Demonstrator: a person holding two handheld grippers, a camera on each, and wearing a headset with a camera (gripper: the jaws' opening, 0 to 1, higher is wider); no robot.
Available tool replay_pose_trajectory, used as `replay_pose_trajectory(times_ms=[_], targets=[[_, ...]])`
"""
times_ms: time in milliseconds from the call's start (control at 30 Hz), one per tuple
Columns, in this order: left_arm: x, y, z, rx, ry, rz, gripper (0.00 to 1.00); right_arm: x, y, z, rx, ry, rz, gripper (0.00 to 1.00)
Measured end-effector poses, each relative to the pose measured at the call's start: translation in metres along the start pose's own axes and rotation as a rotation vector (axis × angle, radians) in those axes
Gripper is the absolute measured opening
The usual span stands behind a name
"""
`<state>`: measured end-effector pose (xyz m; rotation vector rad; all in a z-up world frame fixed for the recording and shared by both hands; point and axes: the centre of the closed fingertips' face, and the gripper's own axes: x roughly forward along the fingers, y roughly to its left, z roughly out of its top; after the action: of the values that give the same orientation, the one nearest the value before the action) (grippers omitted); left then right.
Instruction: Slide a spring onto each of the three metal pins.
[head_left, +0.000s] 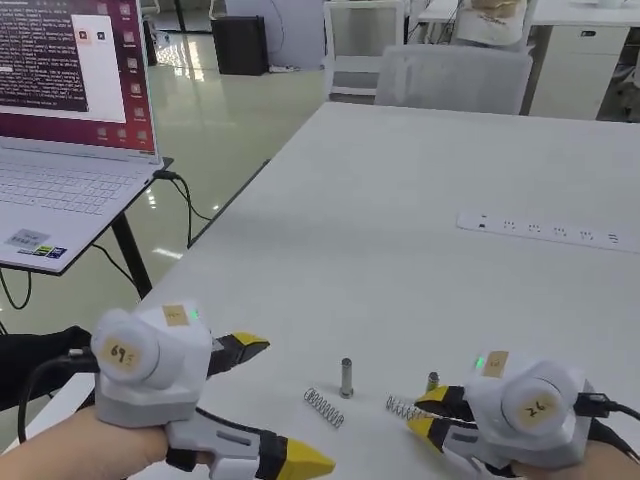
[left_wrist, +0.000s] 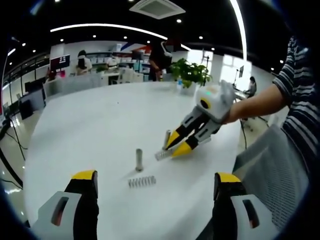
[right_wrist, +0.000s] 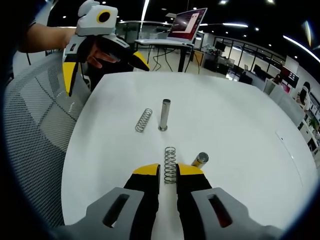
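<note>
A white counter (head_left: 380, 220) carries a power strip (head_left: 545, 232); an open laptop (head_left: 60, 130) stands left, a chair (head_left: 455, 78) beyond.

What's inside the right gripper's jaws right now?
A spring: its near end sits between the right gripper's nearly closed jaws, the rest lying on the table ahead, beside a pin. How far it reaches back is hidden by the jaw tips.

An open laptop (head_left: 70, 130) sits at ten o'clock of the white table (head_left: 380, 230), a grey chair (head_left: 455, 78) at twelve, a power strip (head_left: 545, 232) at three.
</note>
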<state>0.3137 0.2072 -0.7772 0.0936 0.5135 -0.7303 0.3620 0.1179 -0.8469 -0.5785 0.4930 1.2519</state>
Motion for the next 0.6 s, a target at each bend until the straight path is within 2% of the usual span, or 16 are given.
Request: replay_pose_trajectory(times_ms=[300,467,600], targets=[[-0.0002,0.0003,-0.0013,-0.007,0.001,0.001,0.94,0.0052,0.0049,-0.0096,-0.017,0.035,0.009,0.09],[0.0001,-0.0020,-0.0030,-0.008,0.003,-0.004,0.93,0.0056,0.0047,-0.0099,0.023,0.013,0.003,0.08],[0.0008,-0.0040,-0.0023,-0.010,-0.002,-0.009,0.93,0.0045,0.0069,-0.0100,0.032,0.023,0.011,0.08]])
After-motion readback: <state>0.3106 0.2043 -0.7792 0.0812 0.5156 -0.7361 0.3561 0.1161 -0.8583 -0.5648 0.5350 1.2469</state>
